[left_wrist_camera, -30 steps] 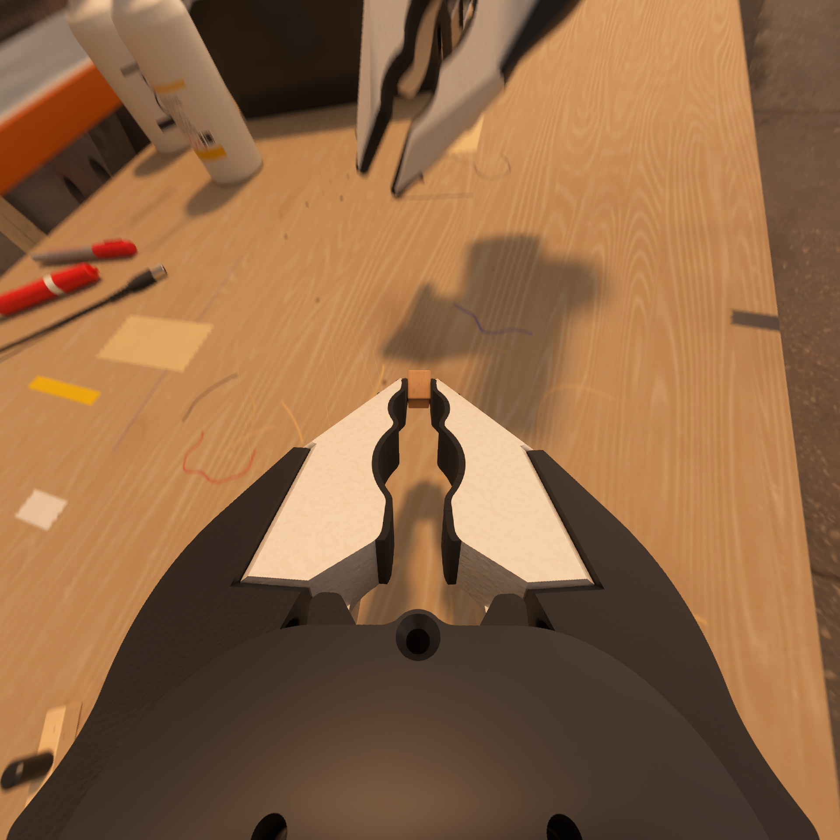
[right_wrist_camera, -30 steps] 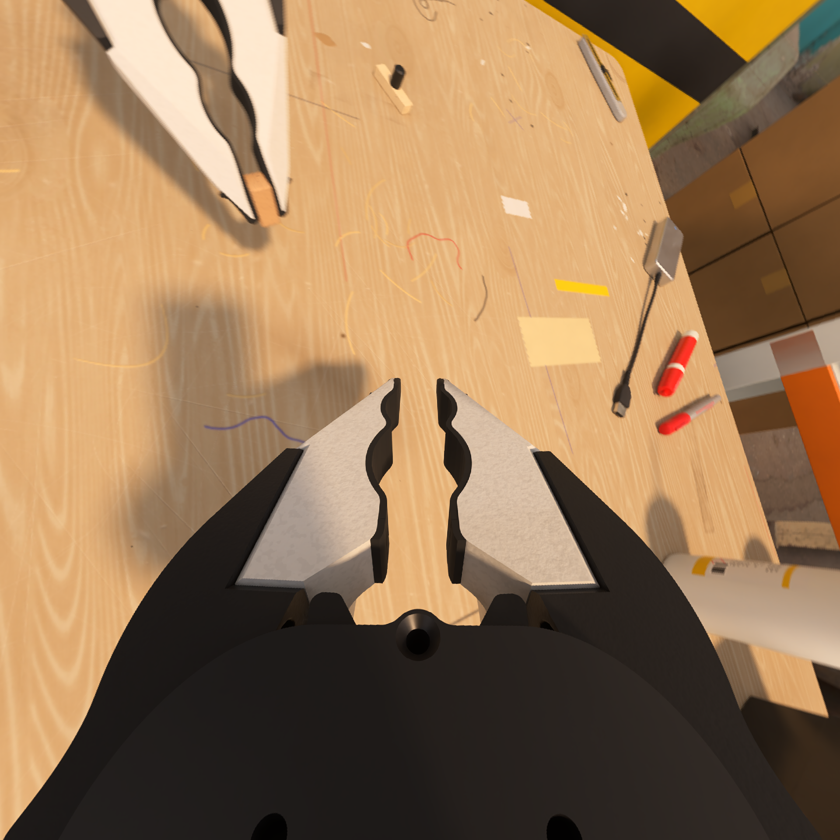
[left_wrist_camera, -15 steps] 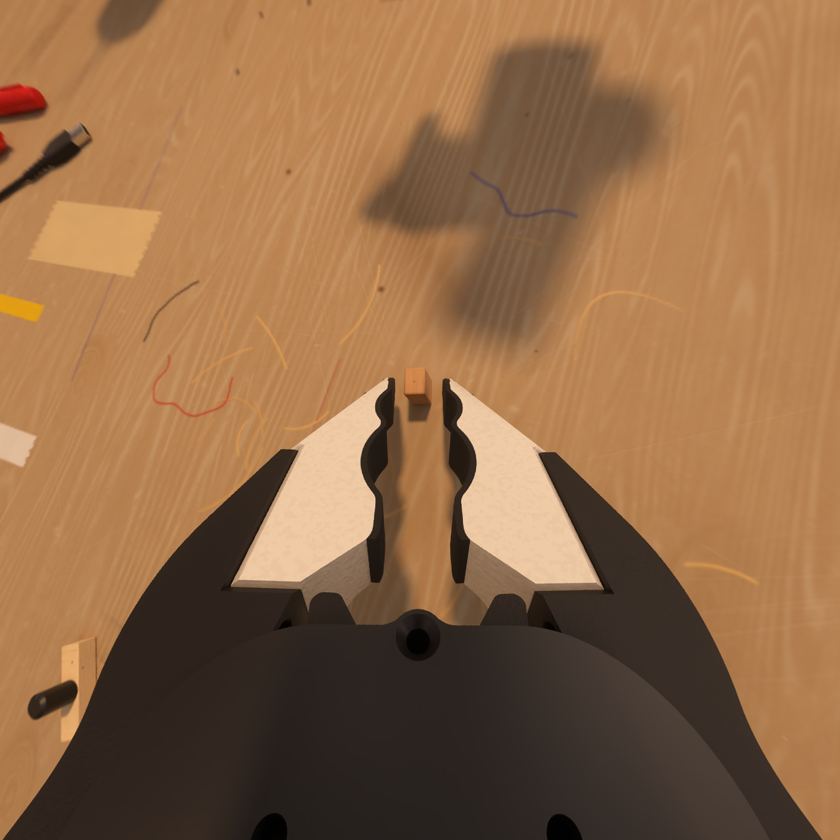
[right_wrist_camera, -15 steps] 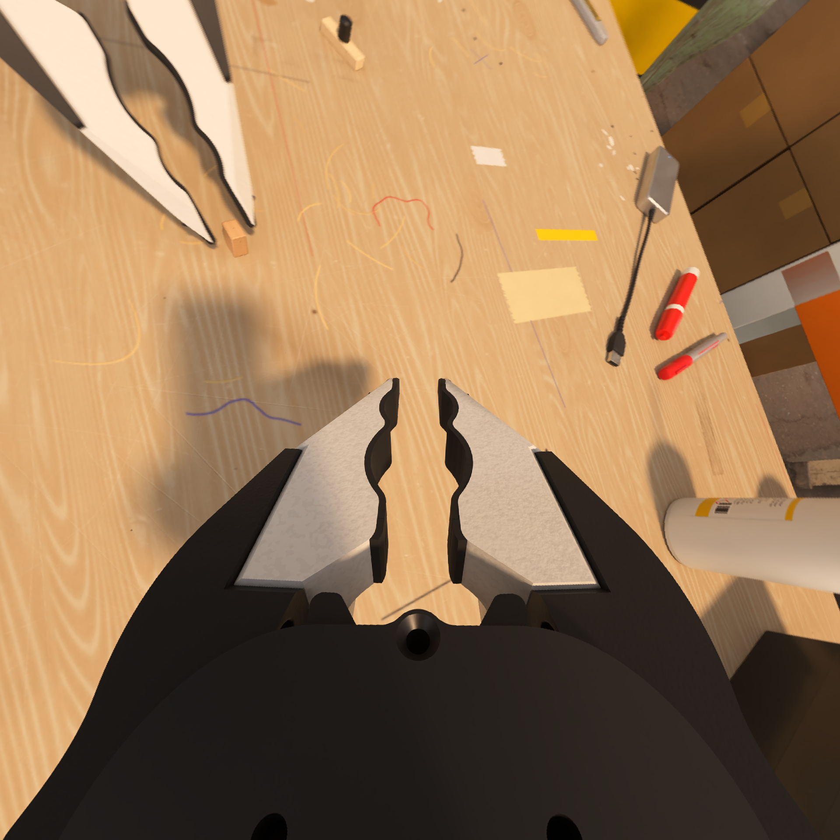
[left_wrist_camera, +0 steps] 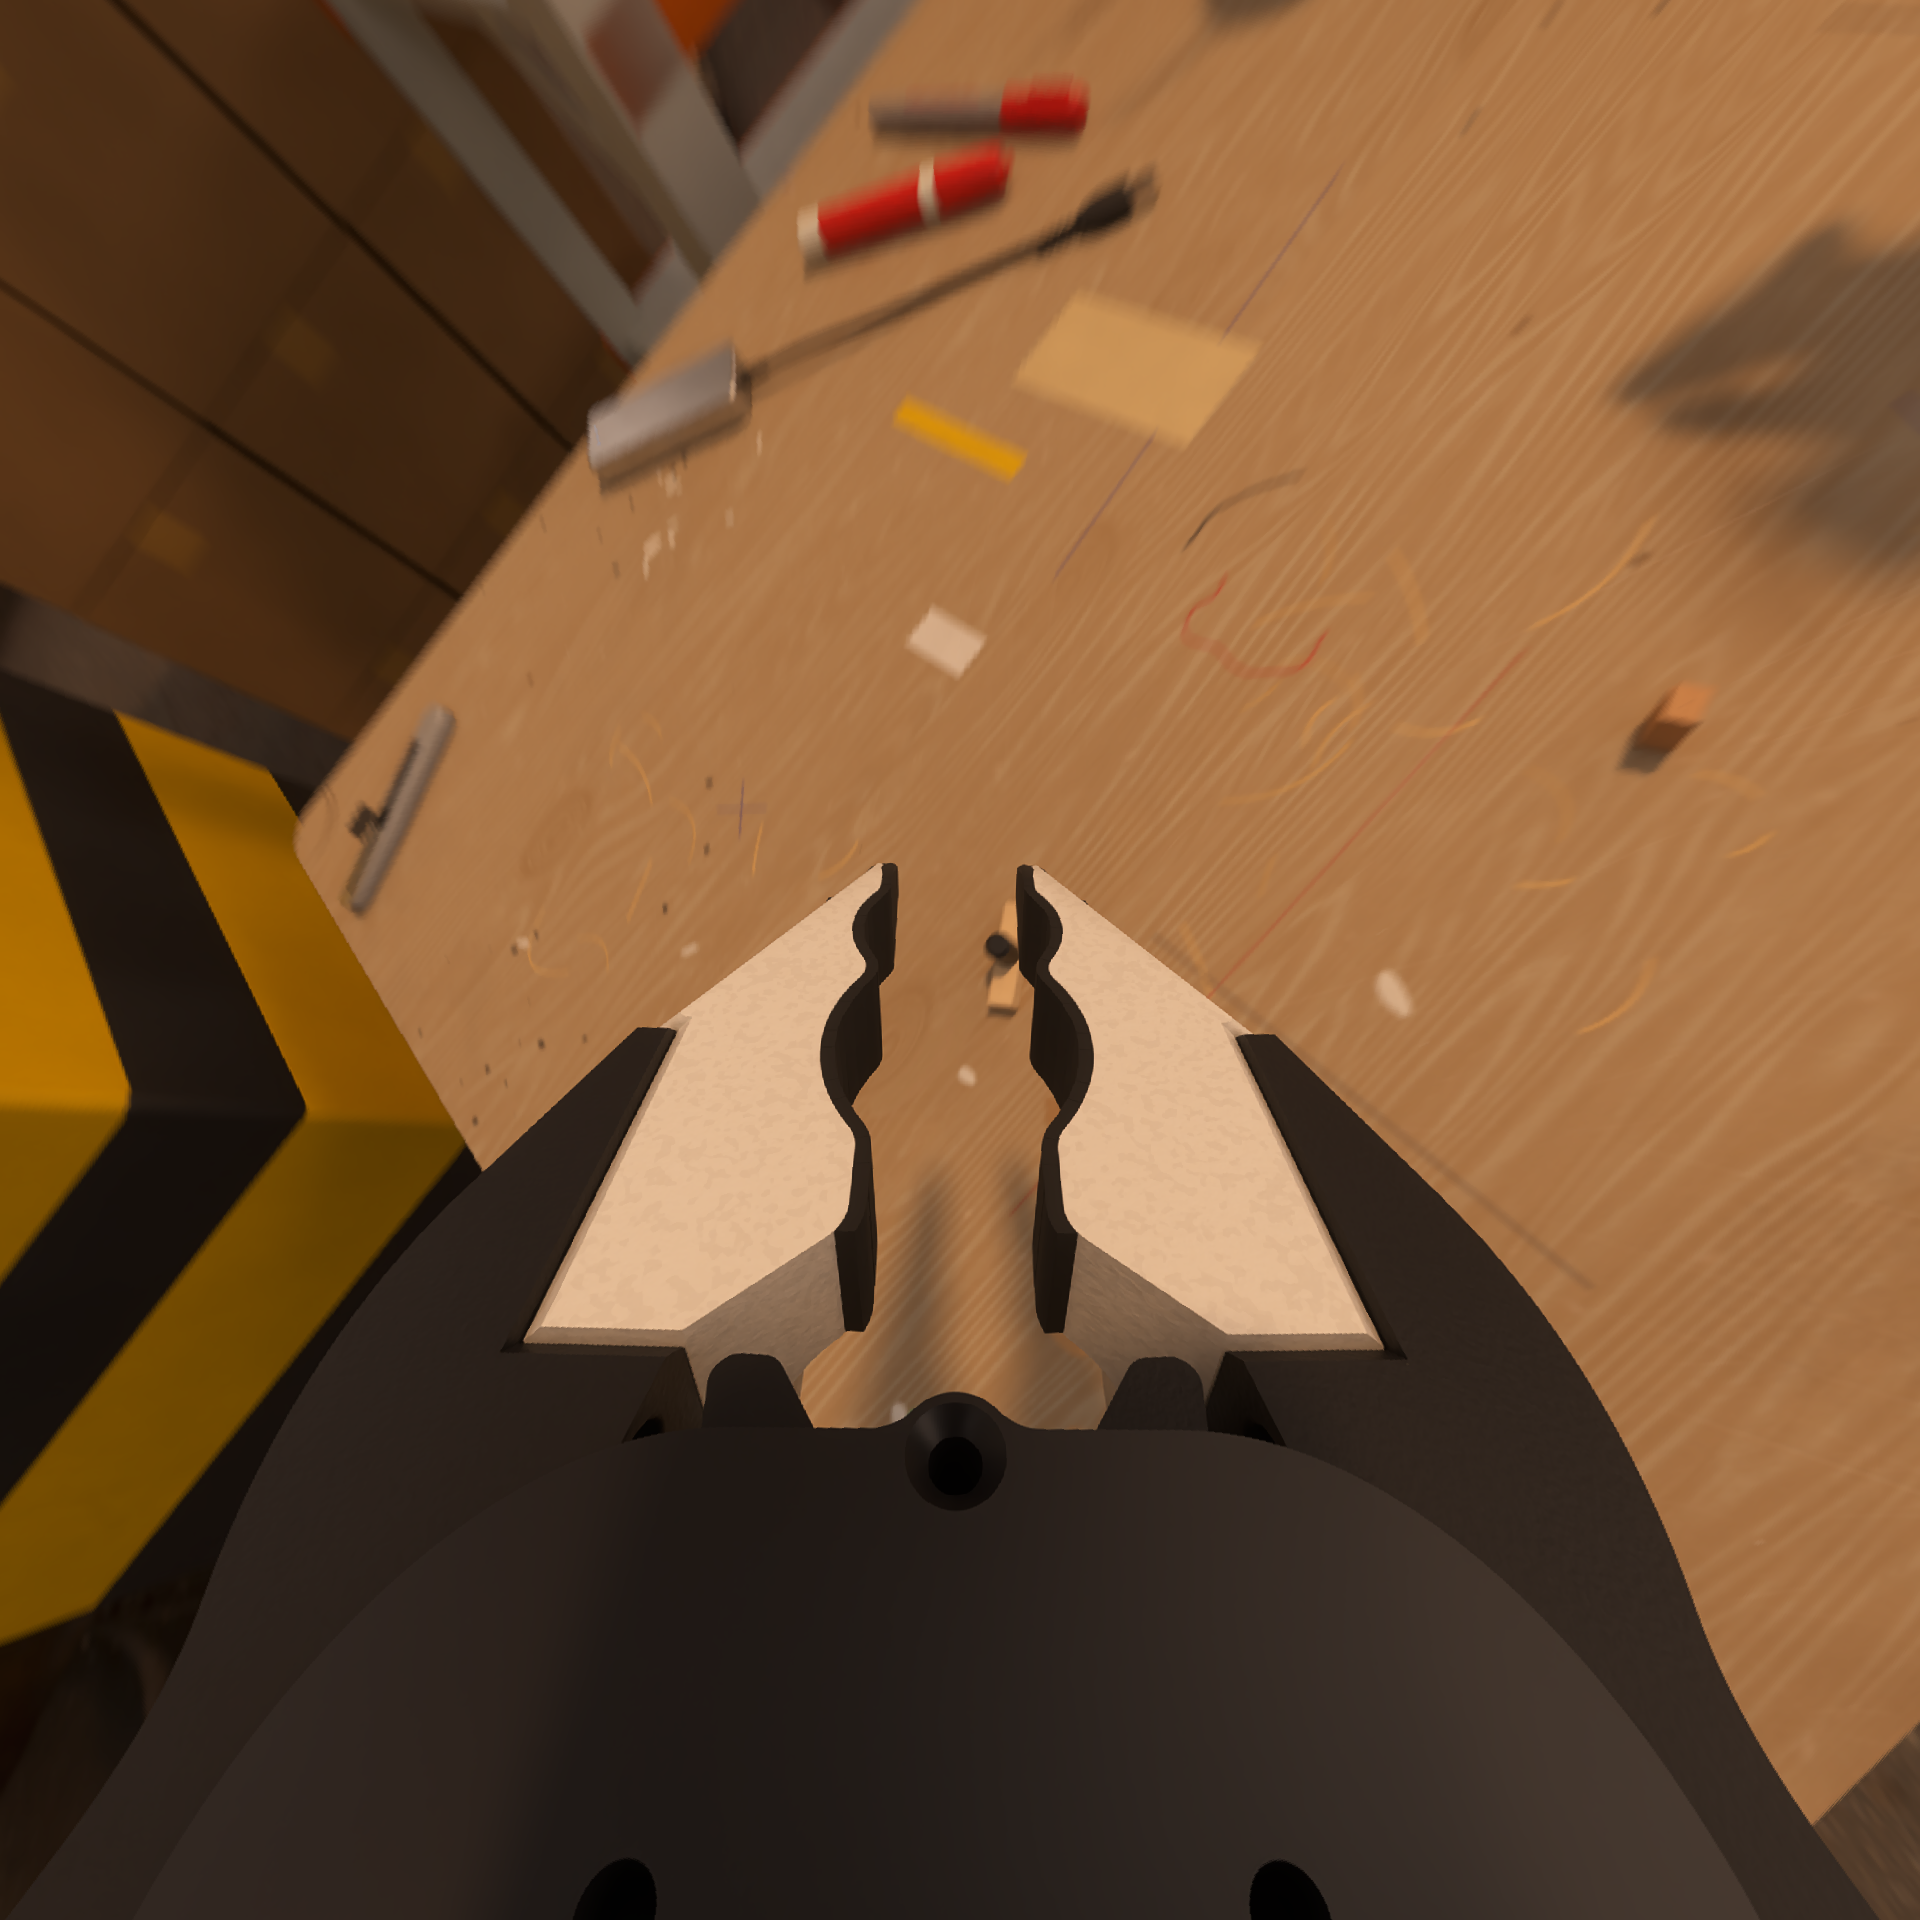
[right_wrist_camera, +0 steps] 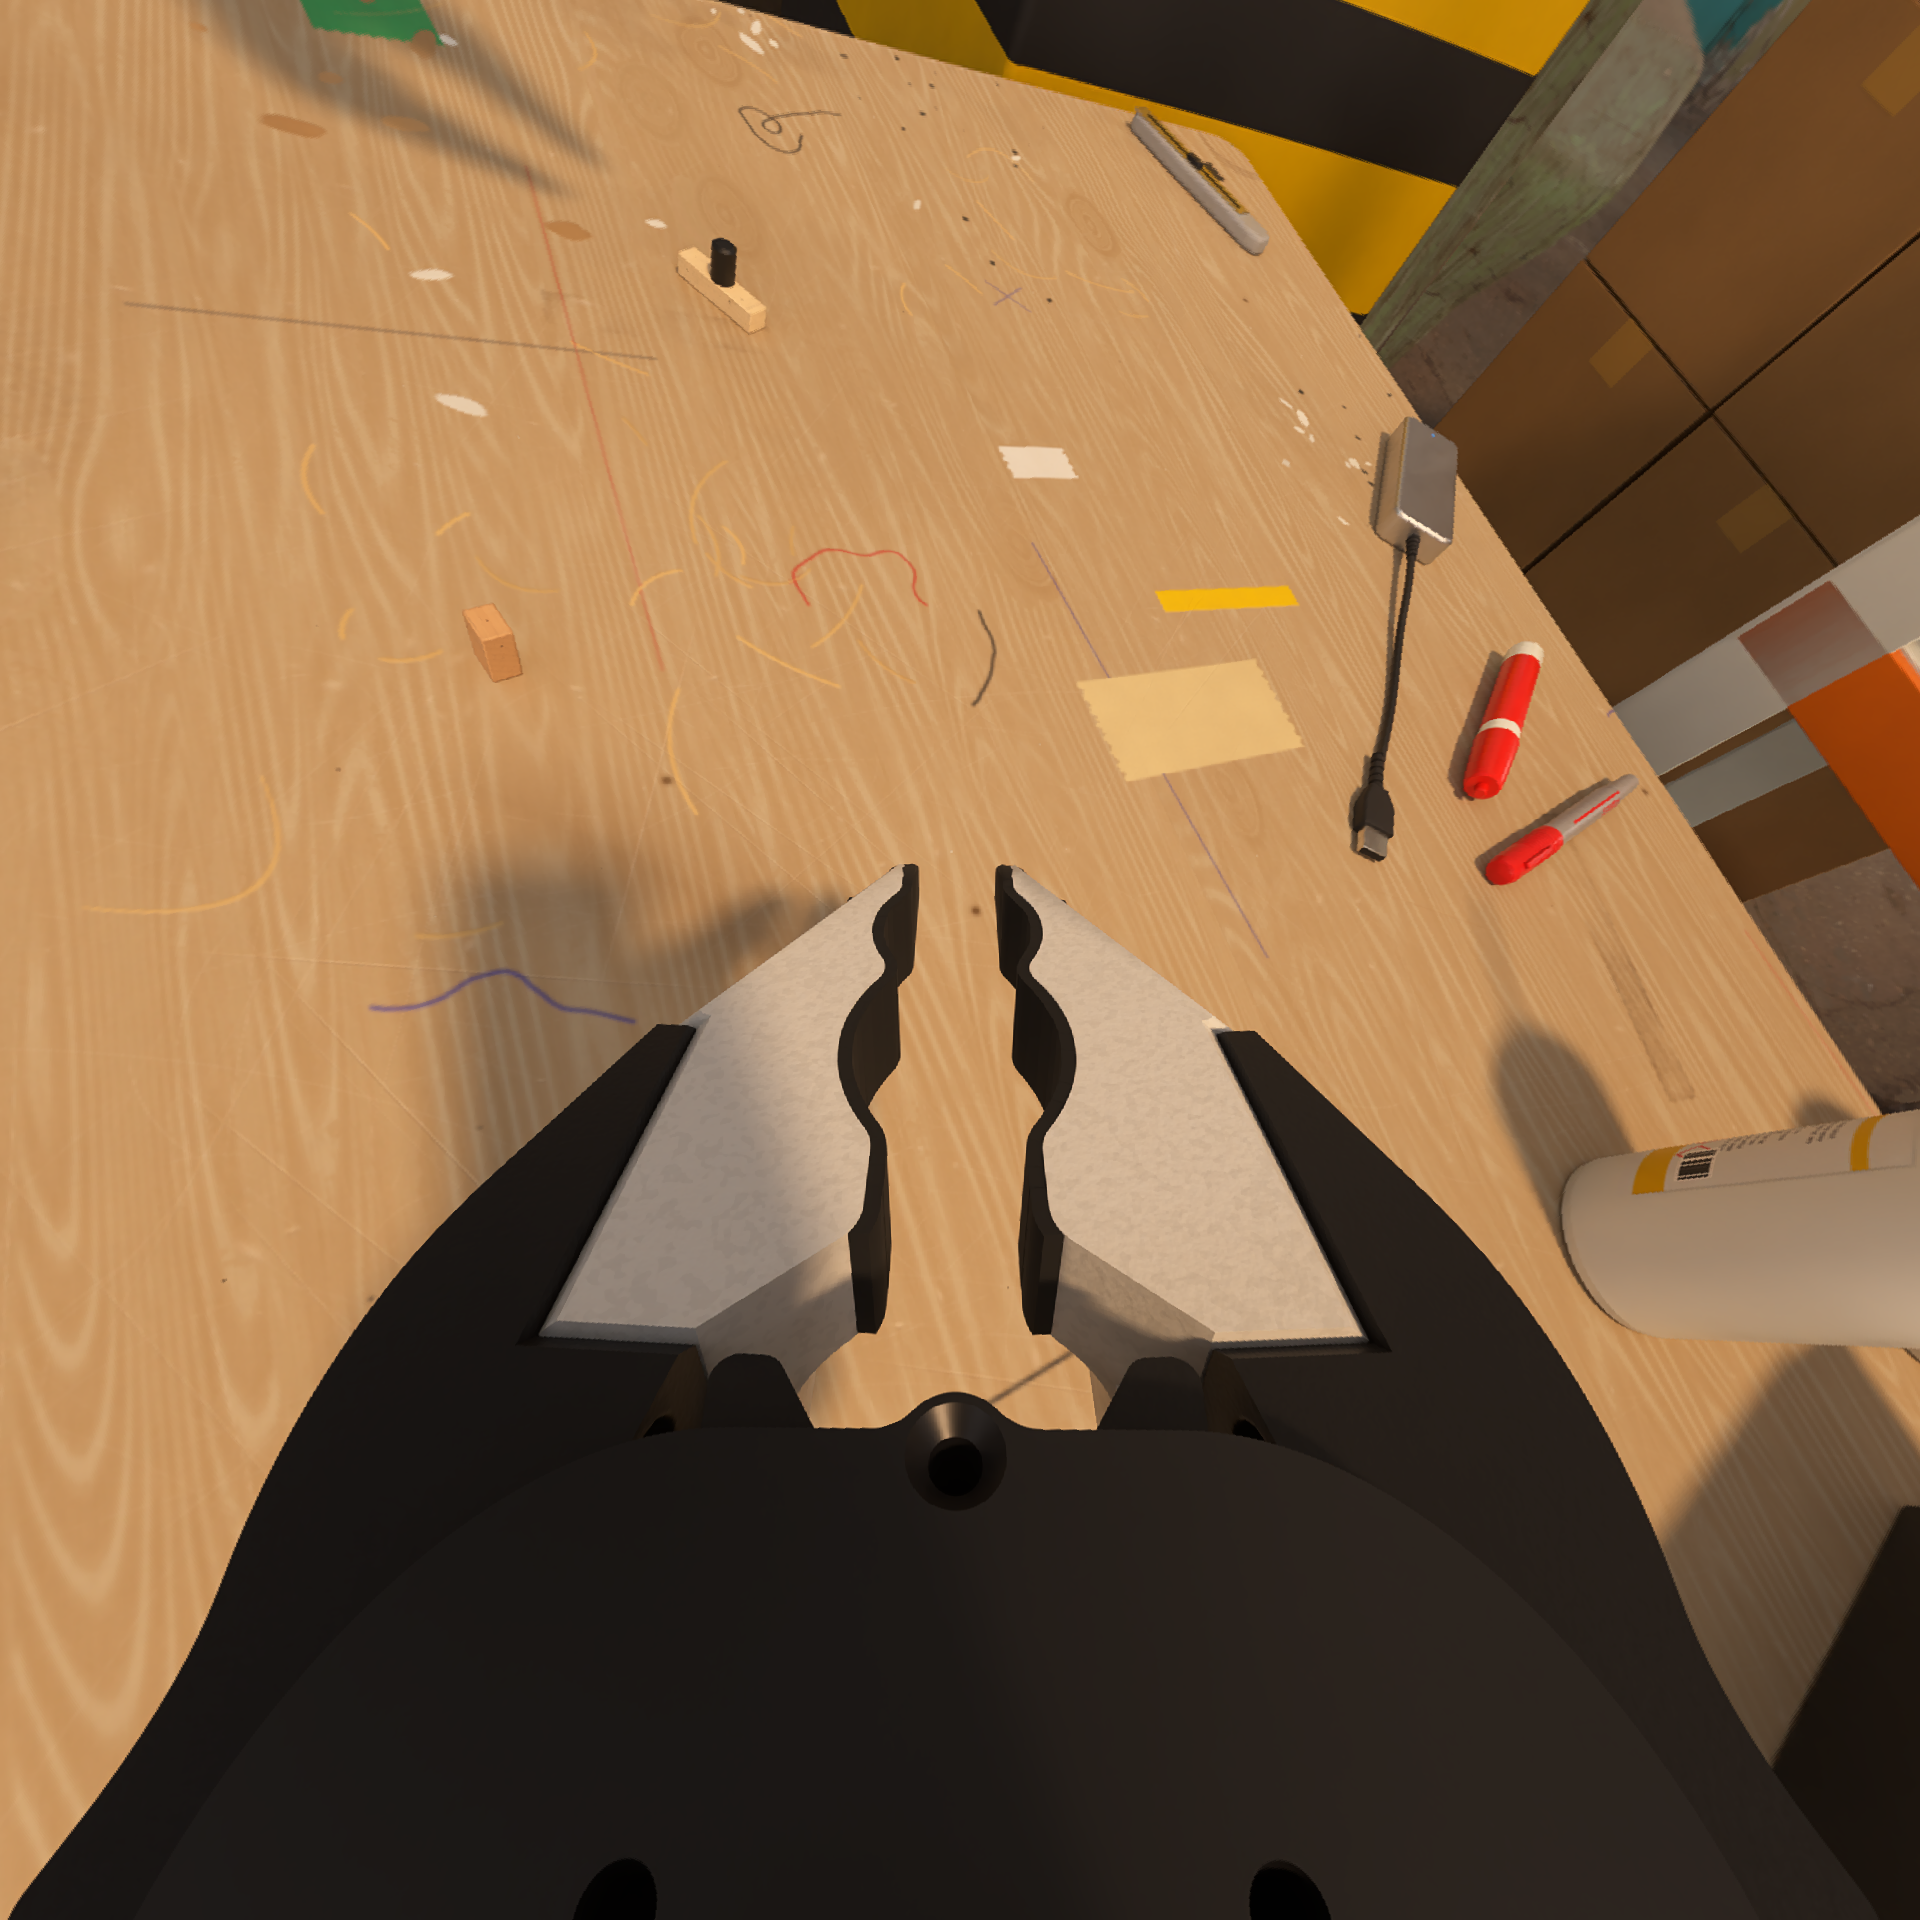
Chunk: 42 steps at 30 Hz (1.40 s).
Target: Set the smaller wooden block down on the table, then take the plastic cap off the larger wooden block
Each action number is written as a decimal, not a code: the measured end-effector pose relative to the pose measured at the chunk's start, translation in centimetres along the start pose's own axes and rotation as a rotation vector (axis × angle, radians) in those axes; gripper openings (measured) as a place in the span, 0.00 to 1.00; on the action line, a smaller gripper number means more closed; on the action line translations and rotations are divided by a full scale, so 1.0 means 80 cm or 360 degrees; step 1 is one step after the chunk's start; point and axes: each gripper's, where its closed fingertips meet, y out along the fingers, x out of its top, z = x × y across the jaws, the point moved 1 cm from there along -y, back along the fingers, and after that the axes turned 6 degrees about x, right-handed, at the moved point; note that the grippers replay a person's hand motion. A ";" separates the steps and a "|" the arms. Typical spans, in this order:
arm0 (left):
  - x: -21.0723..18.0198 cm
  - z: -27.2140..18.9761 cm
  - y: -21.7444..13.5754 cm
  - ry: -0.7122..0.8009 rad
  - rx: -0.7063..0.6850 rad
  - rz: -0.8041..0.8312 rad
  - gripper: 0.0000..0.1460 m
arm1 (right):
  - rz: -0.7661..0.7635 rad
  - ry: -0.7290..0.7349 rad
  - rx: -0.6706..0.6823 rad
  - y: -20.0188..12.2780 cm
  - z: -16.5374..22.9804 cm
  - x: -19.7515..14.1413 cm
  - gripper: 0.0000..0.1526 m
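The smaller wooden block (right_wrist_camera: 492,642) lies alone on the table (right_wrist_camera: 208,1039), far left of my right gripper; it also shows at the right of the left wrist view (left_wrist_camera: 1670,727). The larger, pale wooden block (right_wrist_camera: 722,291) lies farther off with a black plastic cap (right_wrist_camera: 723,260) standing on it. In the left wrist view this block (left_wrist_camera: 1003,987) and its cap (left_wrist_camera: 997,947) show between my left gripper's fingertips, well below them. My left gripper (left_wrist_camera: 956,883) is open and empty. My right gripper (right_wrist_camera: 956,883) is open and empty above the table.
Two red markers (right_wrist_camera: 1501,717), a grey adapter with a black cable (right_wrist_camera: 1413,488), a white bottle (right_wrist_camera: 1756,1236) and a metal ruler (right_wrist_camera: 1200,182) lie along the table's right edge. Tape patches (right_wrist_camera: 1184,717) are stuck flat. Brown cabinets (left_wrist_camera: 208,312) and a yellow-black surface (left_wrist_camera: 156,1039) lie beyond the edge.
My left gripper let go of the smaller block, opened, then lifted and swung left over the capped larger block. It has left the right wrist view. My right gripper shifted slightly.
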 end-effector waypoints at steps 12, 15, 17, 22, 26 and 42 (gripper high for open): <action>-0.094 -0.012 0.117 0.0048 -0.0428 0.0693 0.13 | 0.0005 0.0038 0.0074 0.014 0.003 -0.014 0.09; -0.107 -0.018 0.132 0.0067 -0.0487 0.0783 0.12 | 0.0010 0.0032 0.0085 0.016 0.005 -0.015 0.09; -0.111 -0.022 0.137 0.0071 -0.0515 0.0822 0.12 | 0.0002 0.0031 0.0090 0.015 0.006 -0.015 0.09; -0.113 -0.032 0.142 0.0056 -0.0593 0.0832 0.08 | -0.0016 0.0031 0.0098 0.013 0.007 -0.014 0.09; -0.109 -0.037 0.144 0.0032 -0.0631 0.0786 0.06 | -0.0019 0.0026 0.0100 0.012 0.008 -0.014 0.09; 0.100 -0.078 -0.013 -0.0058 -0.0418 -0.0518 0.06 | -0.0270 -0.0054 0.0090 -0.003 0.037 0.050 0.11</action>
